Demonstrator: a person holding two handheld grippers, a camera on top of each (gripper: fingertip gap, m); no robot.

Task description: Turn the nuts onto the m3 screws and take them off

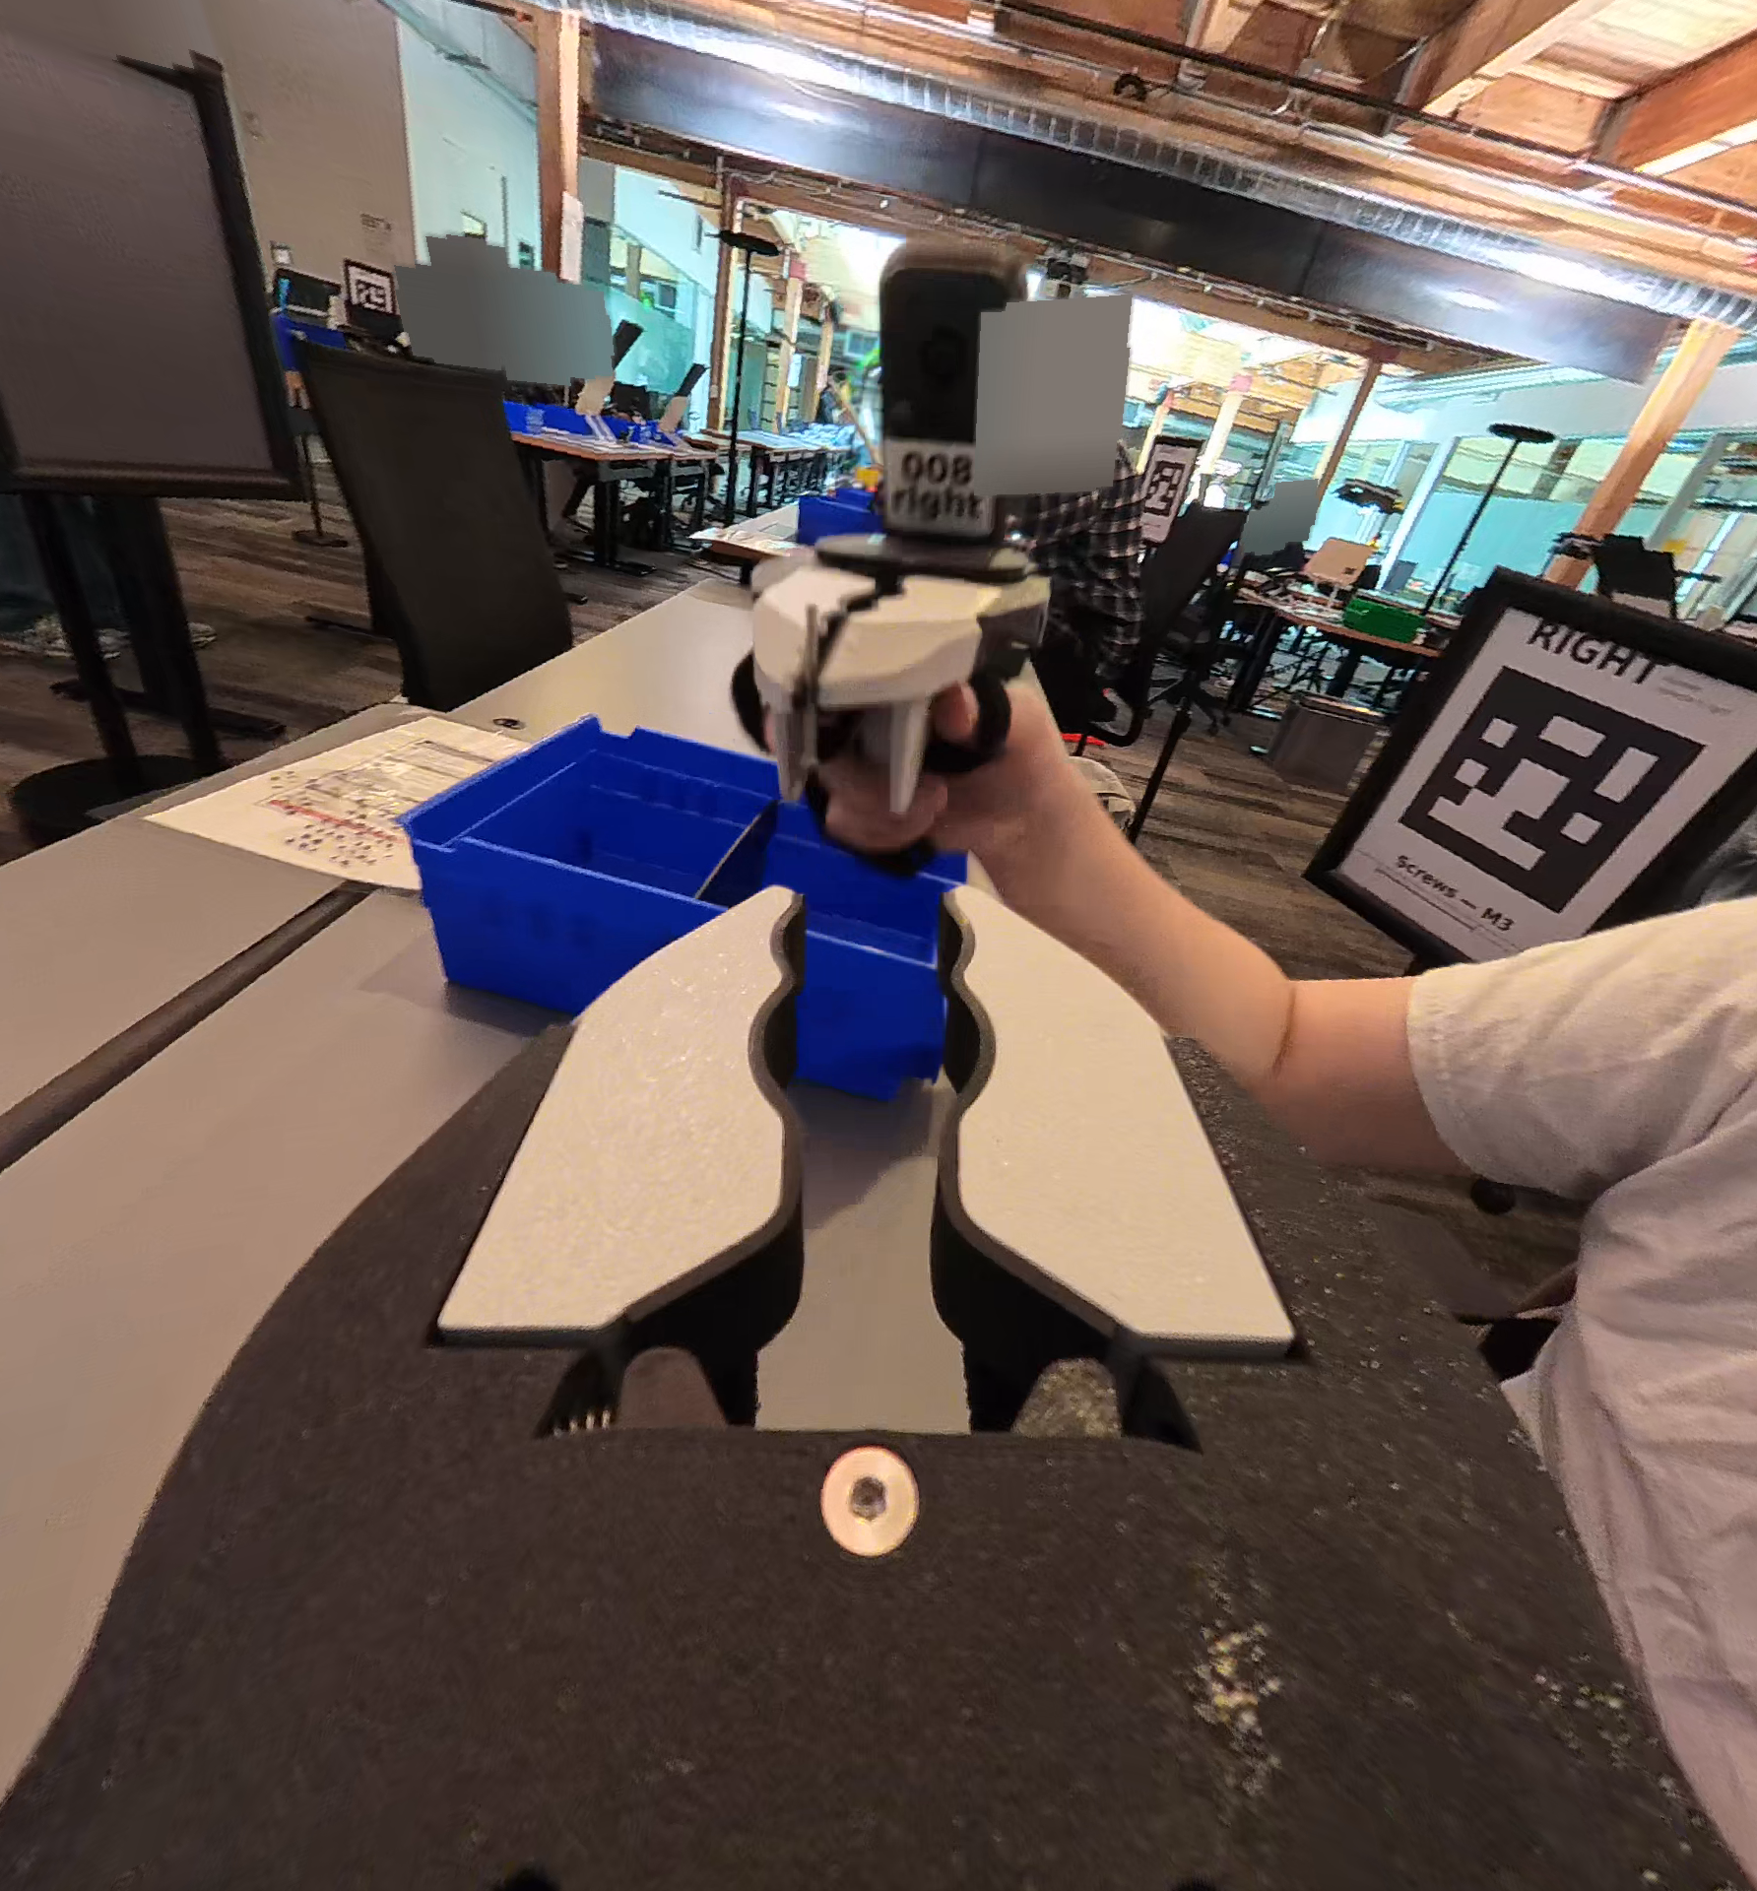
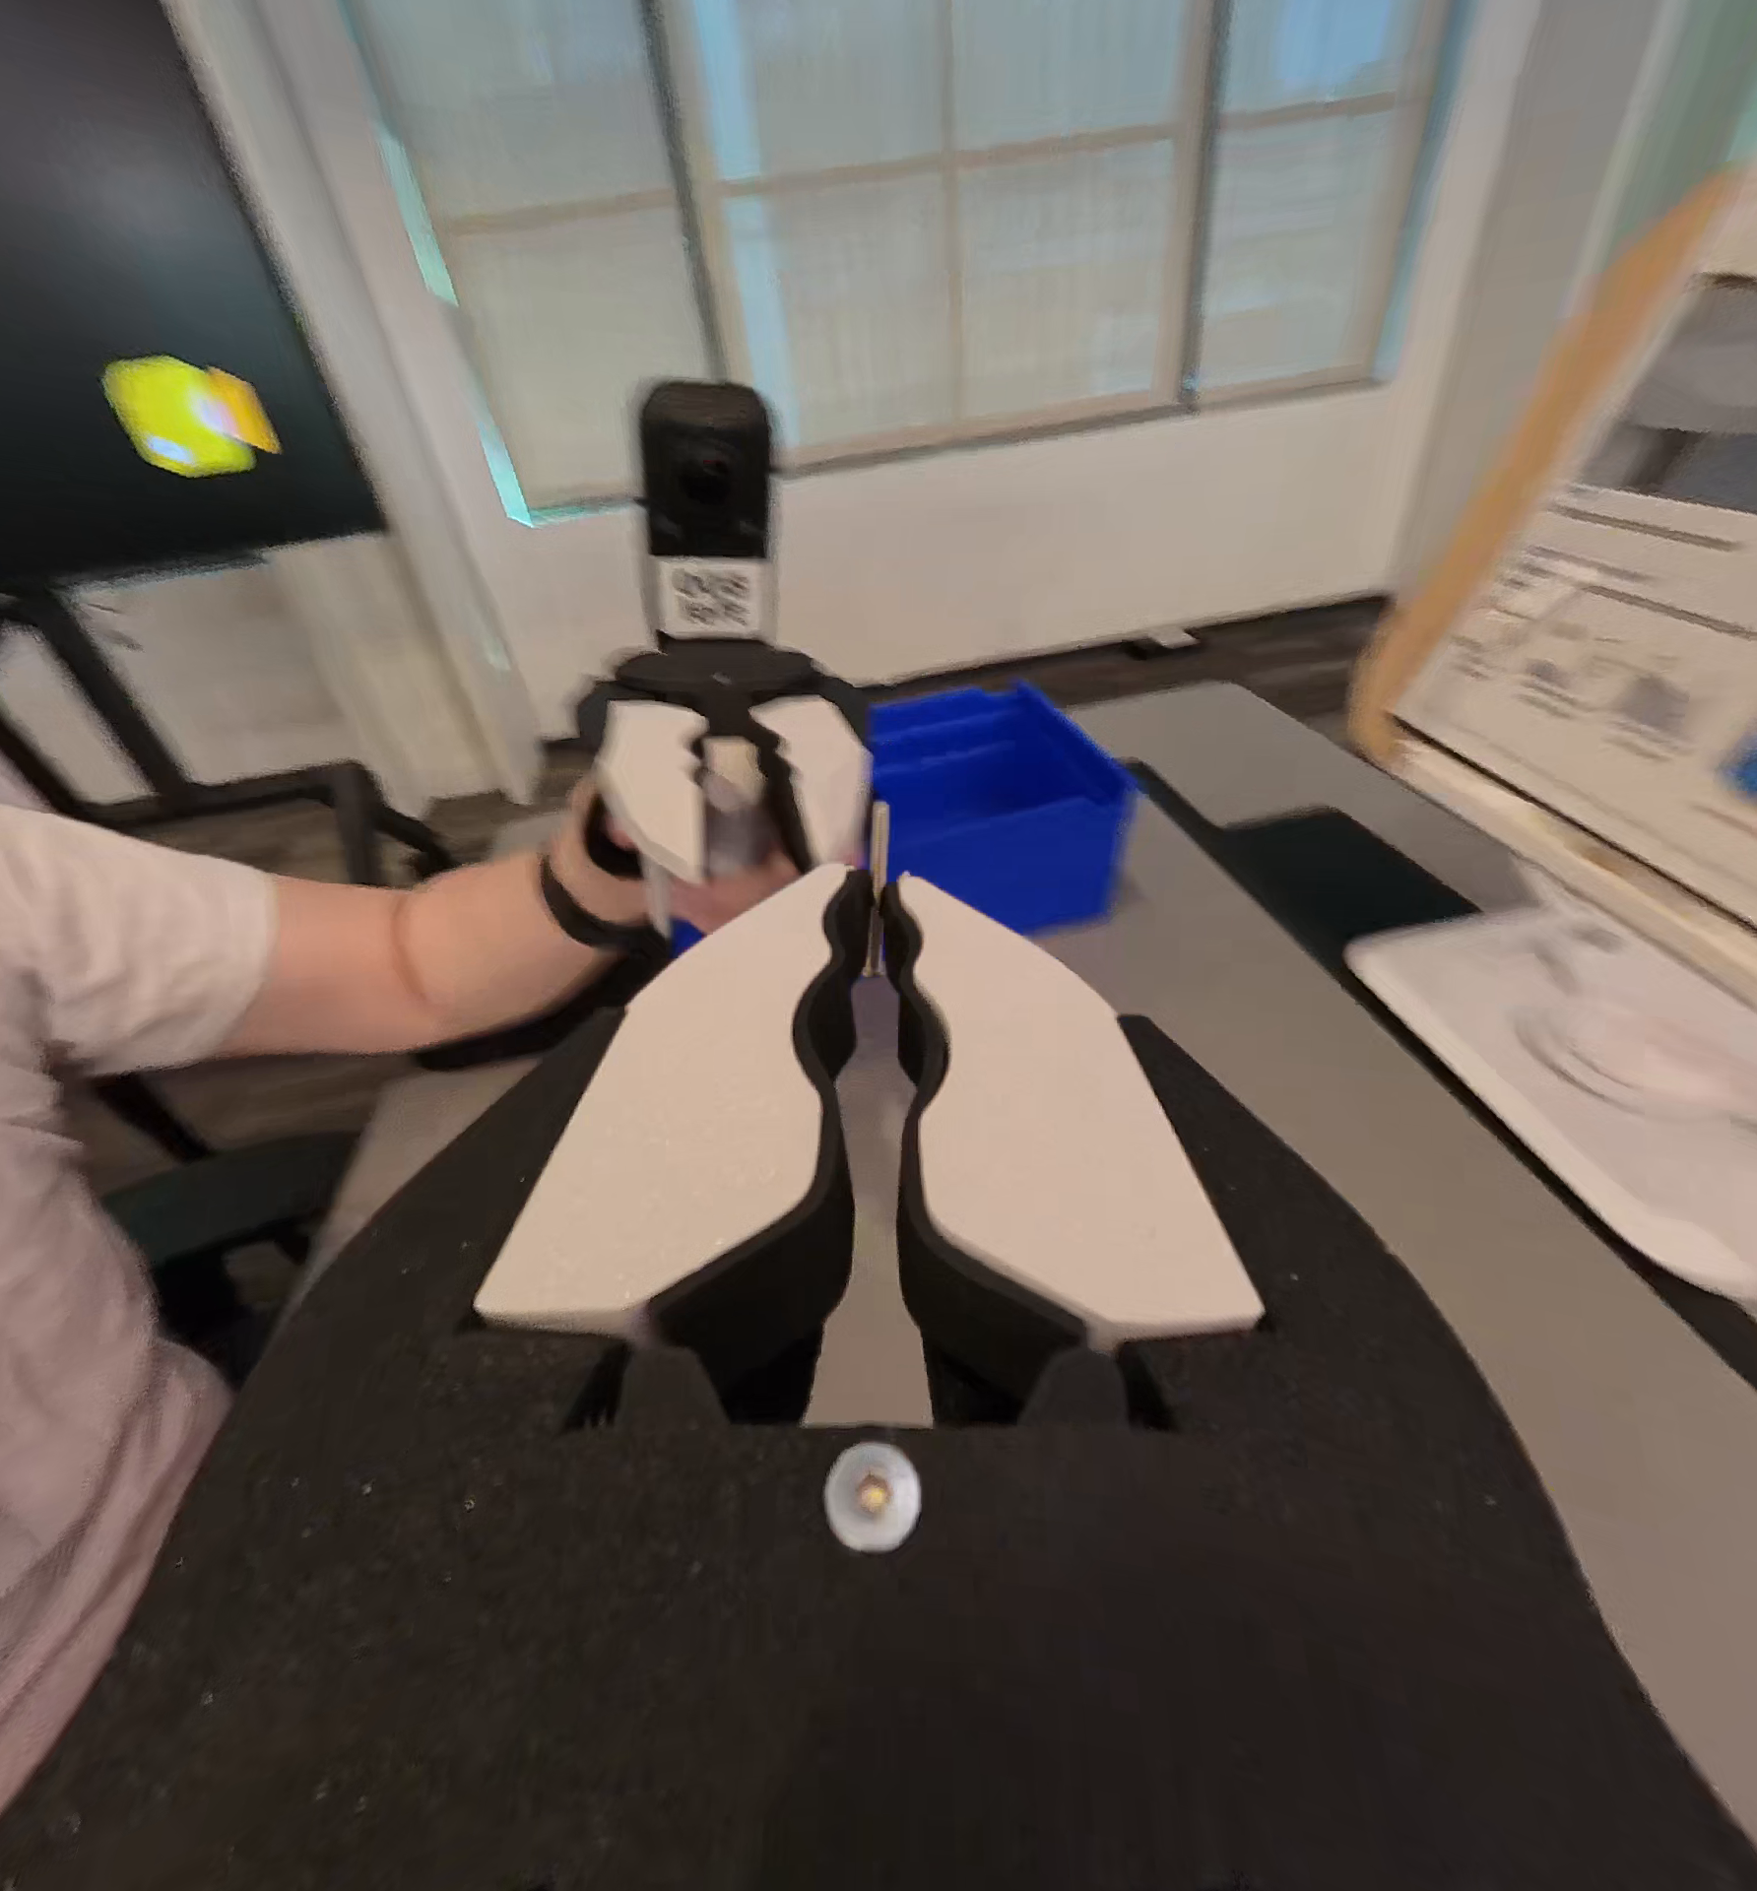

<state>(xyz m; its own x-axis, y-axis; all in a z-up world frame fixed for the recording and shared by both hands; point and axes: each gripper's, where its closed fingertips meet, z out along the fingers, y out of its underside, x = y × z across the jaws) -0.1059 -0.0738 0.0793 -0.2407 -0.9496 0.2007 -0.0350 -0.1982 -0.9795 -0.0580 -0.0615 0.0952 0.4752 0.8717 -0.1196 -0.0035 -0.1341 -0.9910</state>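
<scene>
My right gripper (image 2: 874, 888) is shut on a thin, long metal screw (image 2: 879, 839) that stands upright between its fingertips. The left wrist view shows the same gripper (image 1: 813, 655) held up in a hand, with the screw (image 1: 809, 706) vertical at its tips. My left gripper (image 1: 872, 911) is open and empty, pointing at the right gripper from a short way off. It also shows in the right wrist view (image 2: 741, 819), with its jaws apart. I see no nut in either view.
A blue bin (image 1: 588, 880) with a divider stands on the grey table (image 1: 138, 1126), and also shows in the right wrist view (image 2: 1007, 819). A printed sheet (image 1: 342, 798) lies left of it. A white tray (image 2: 1570, 1105) and an upright board (image 2: 1621, 634) are at the right. A framed marker sign (image 1: 1550, 788) stands beyond the table. My right fingertips sit around 6 cm from my left ones.
</scene>
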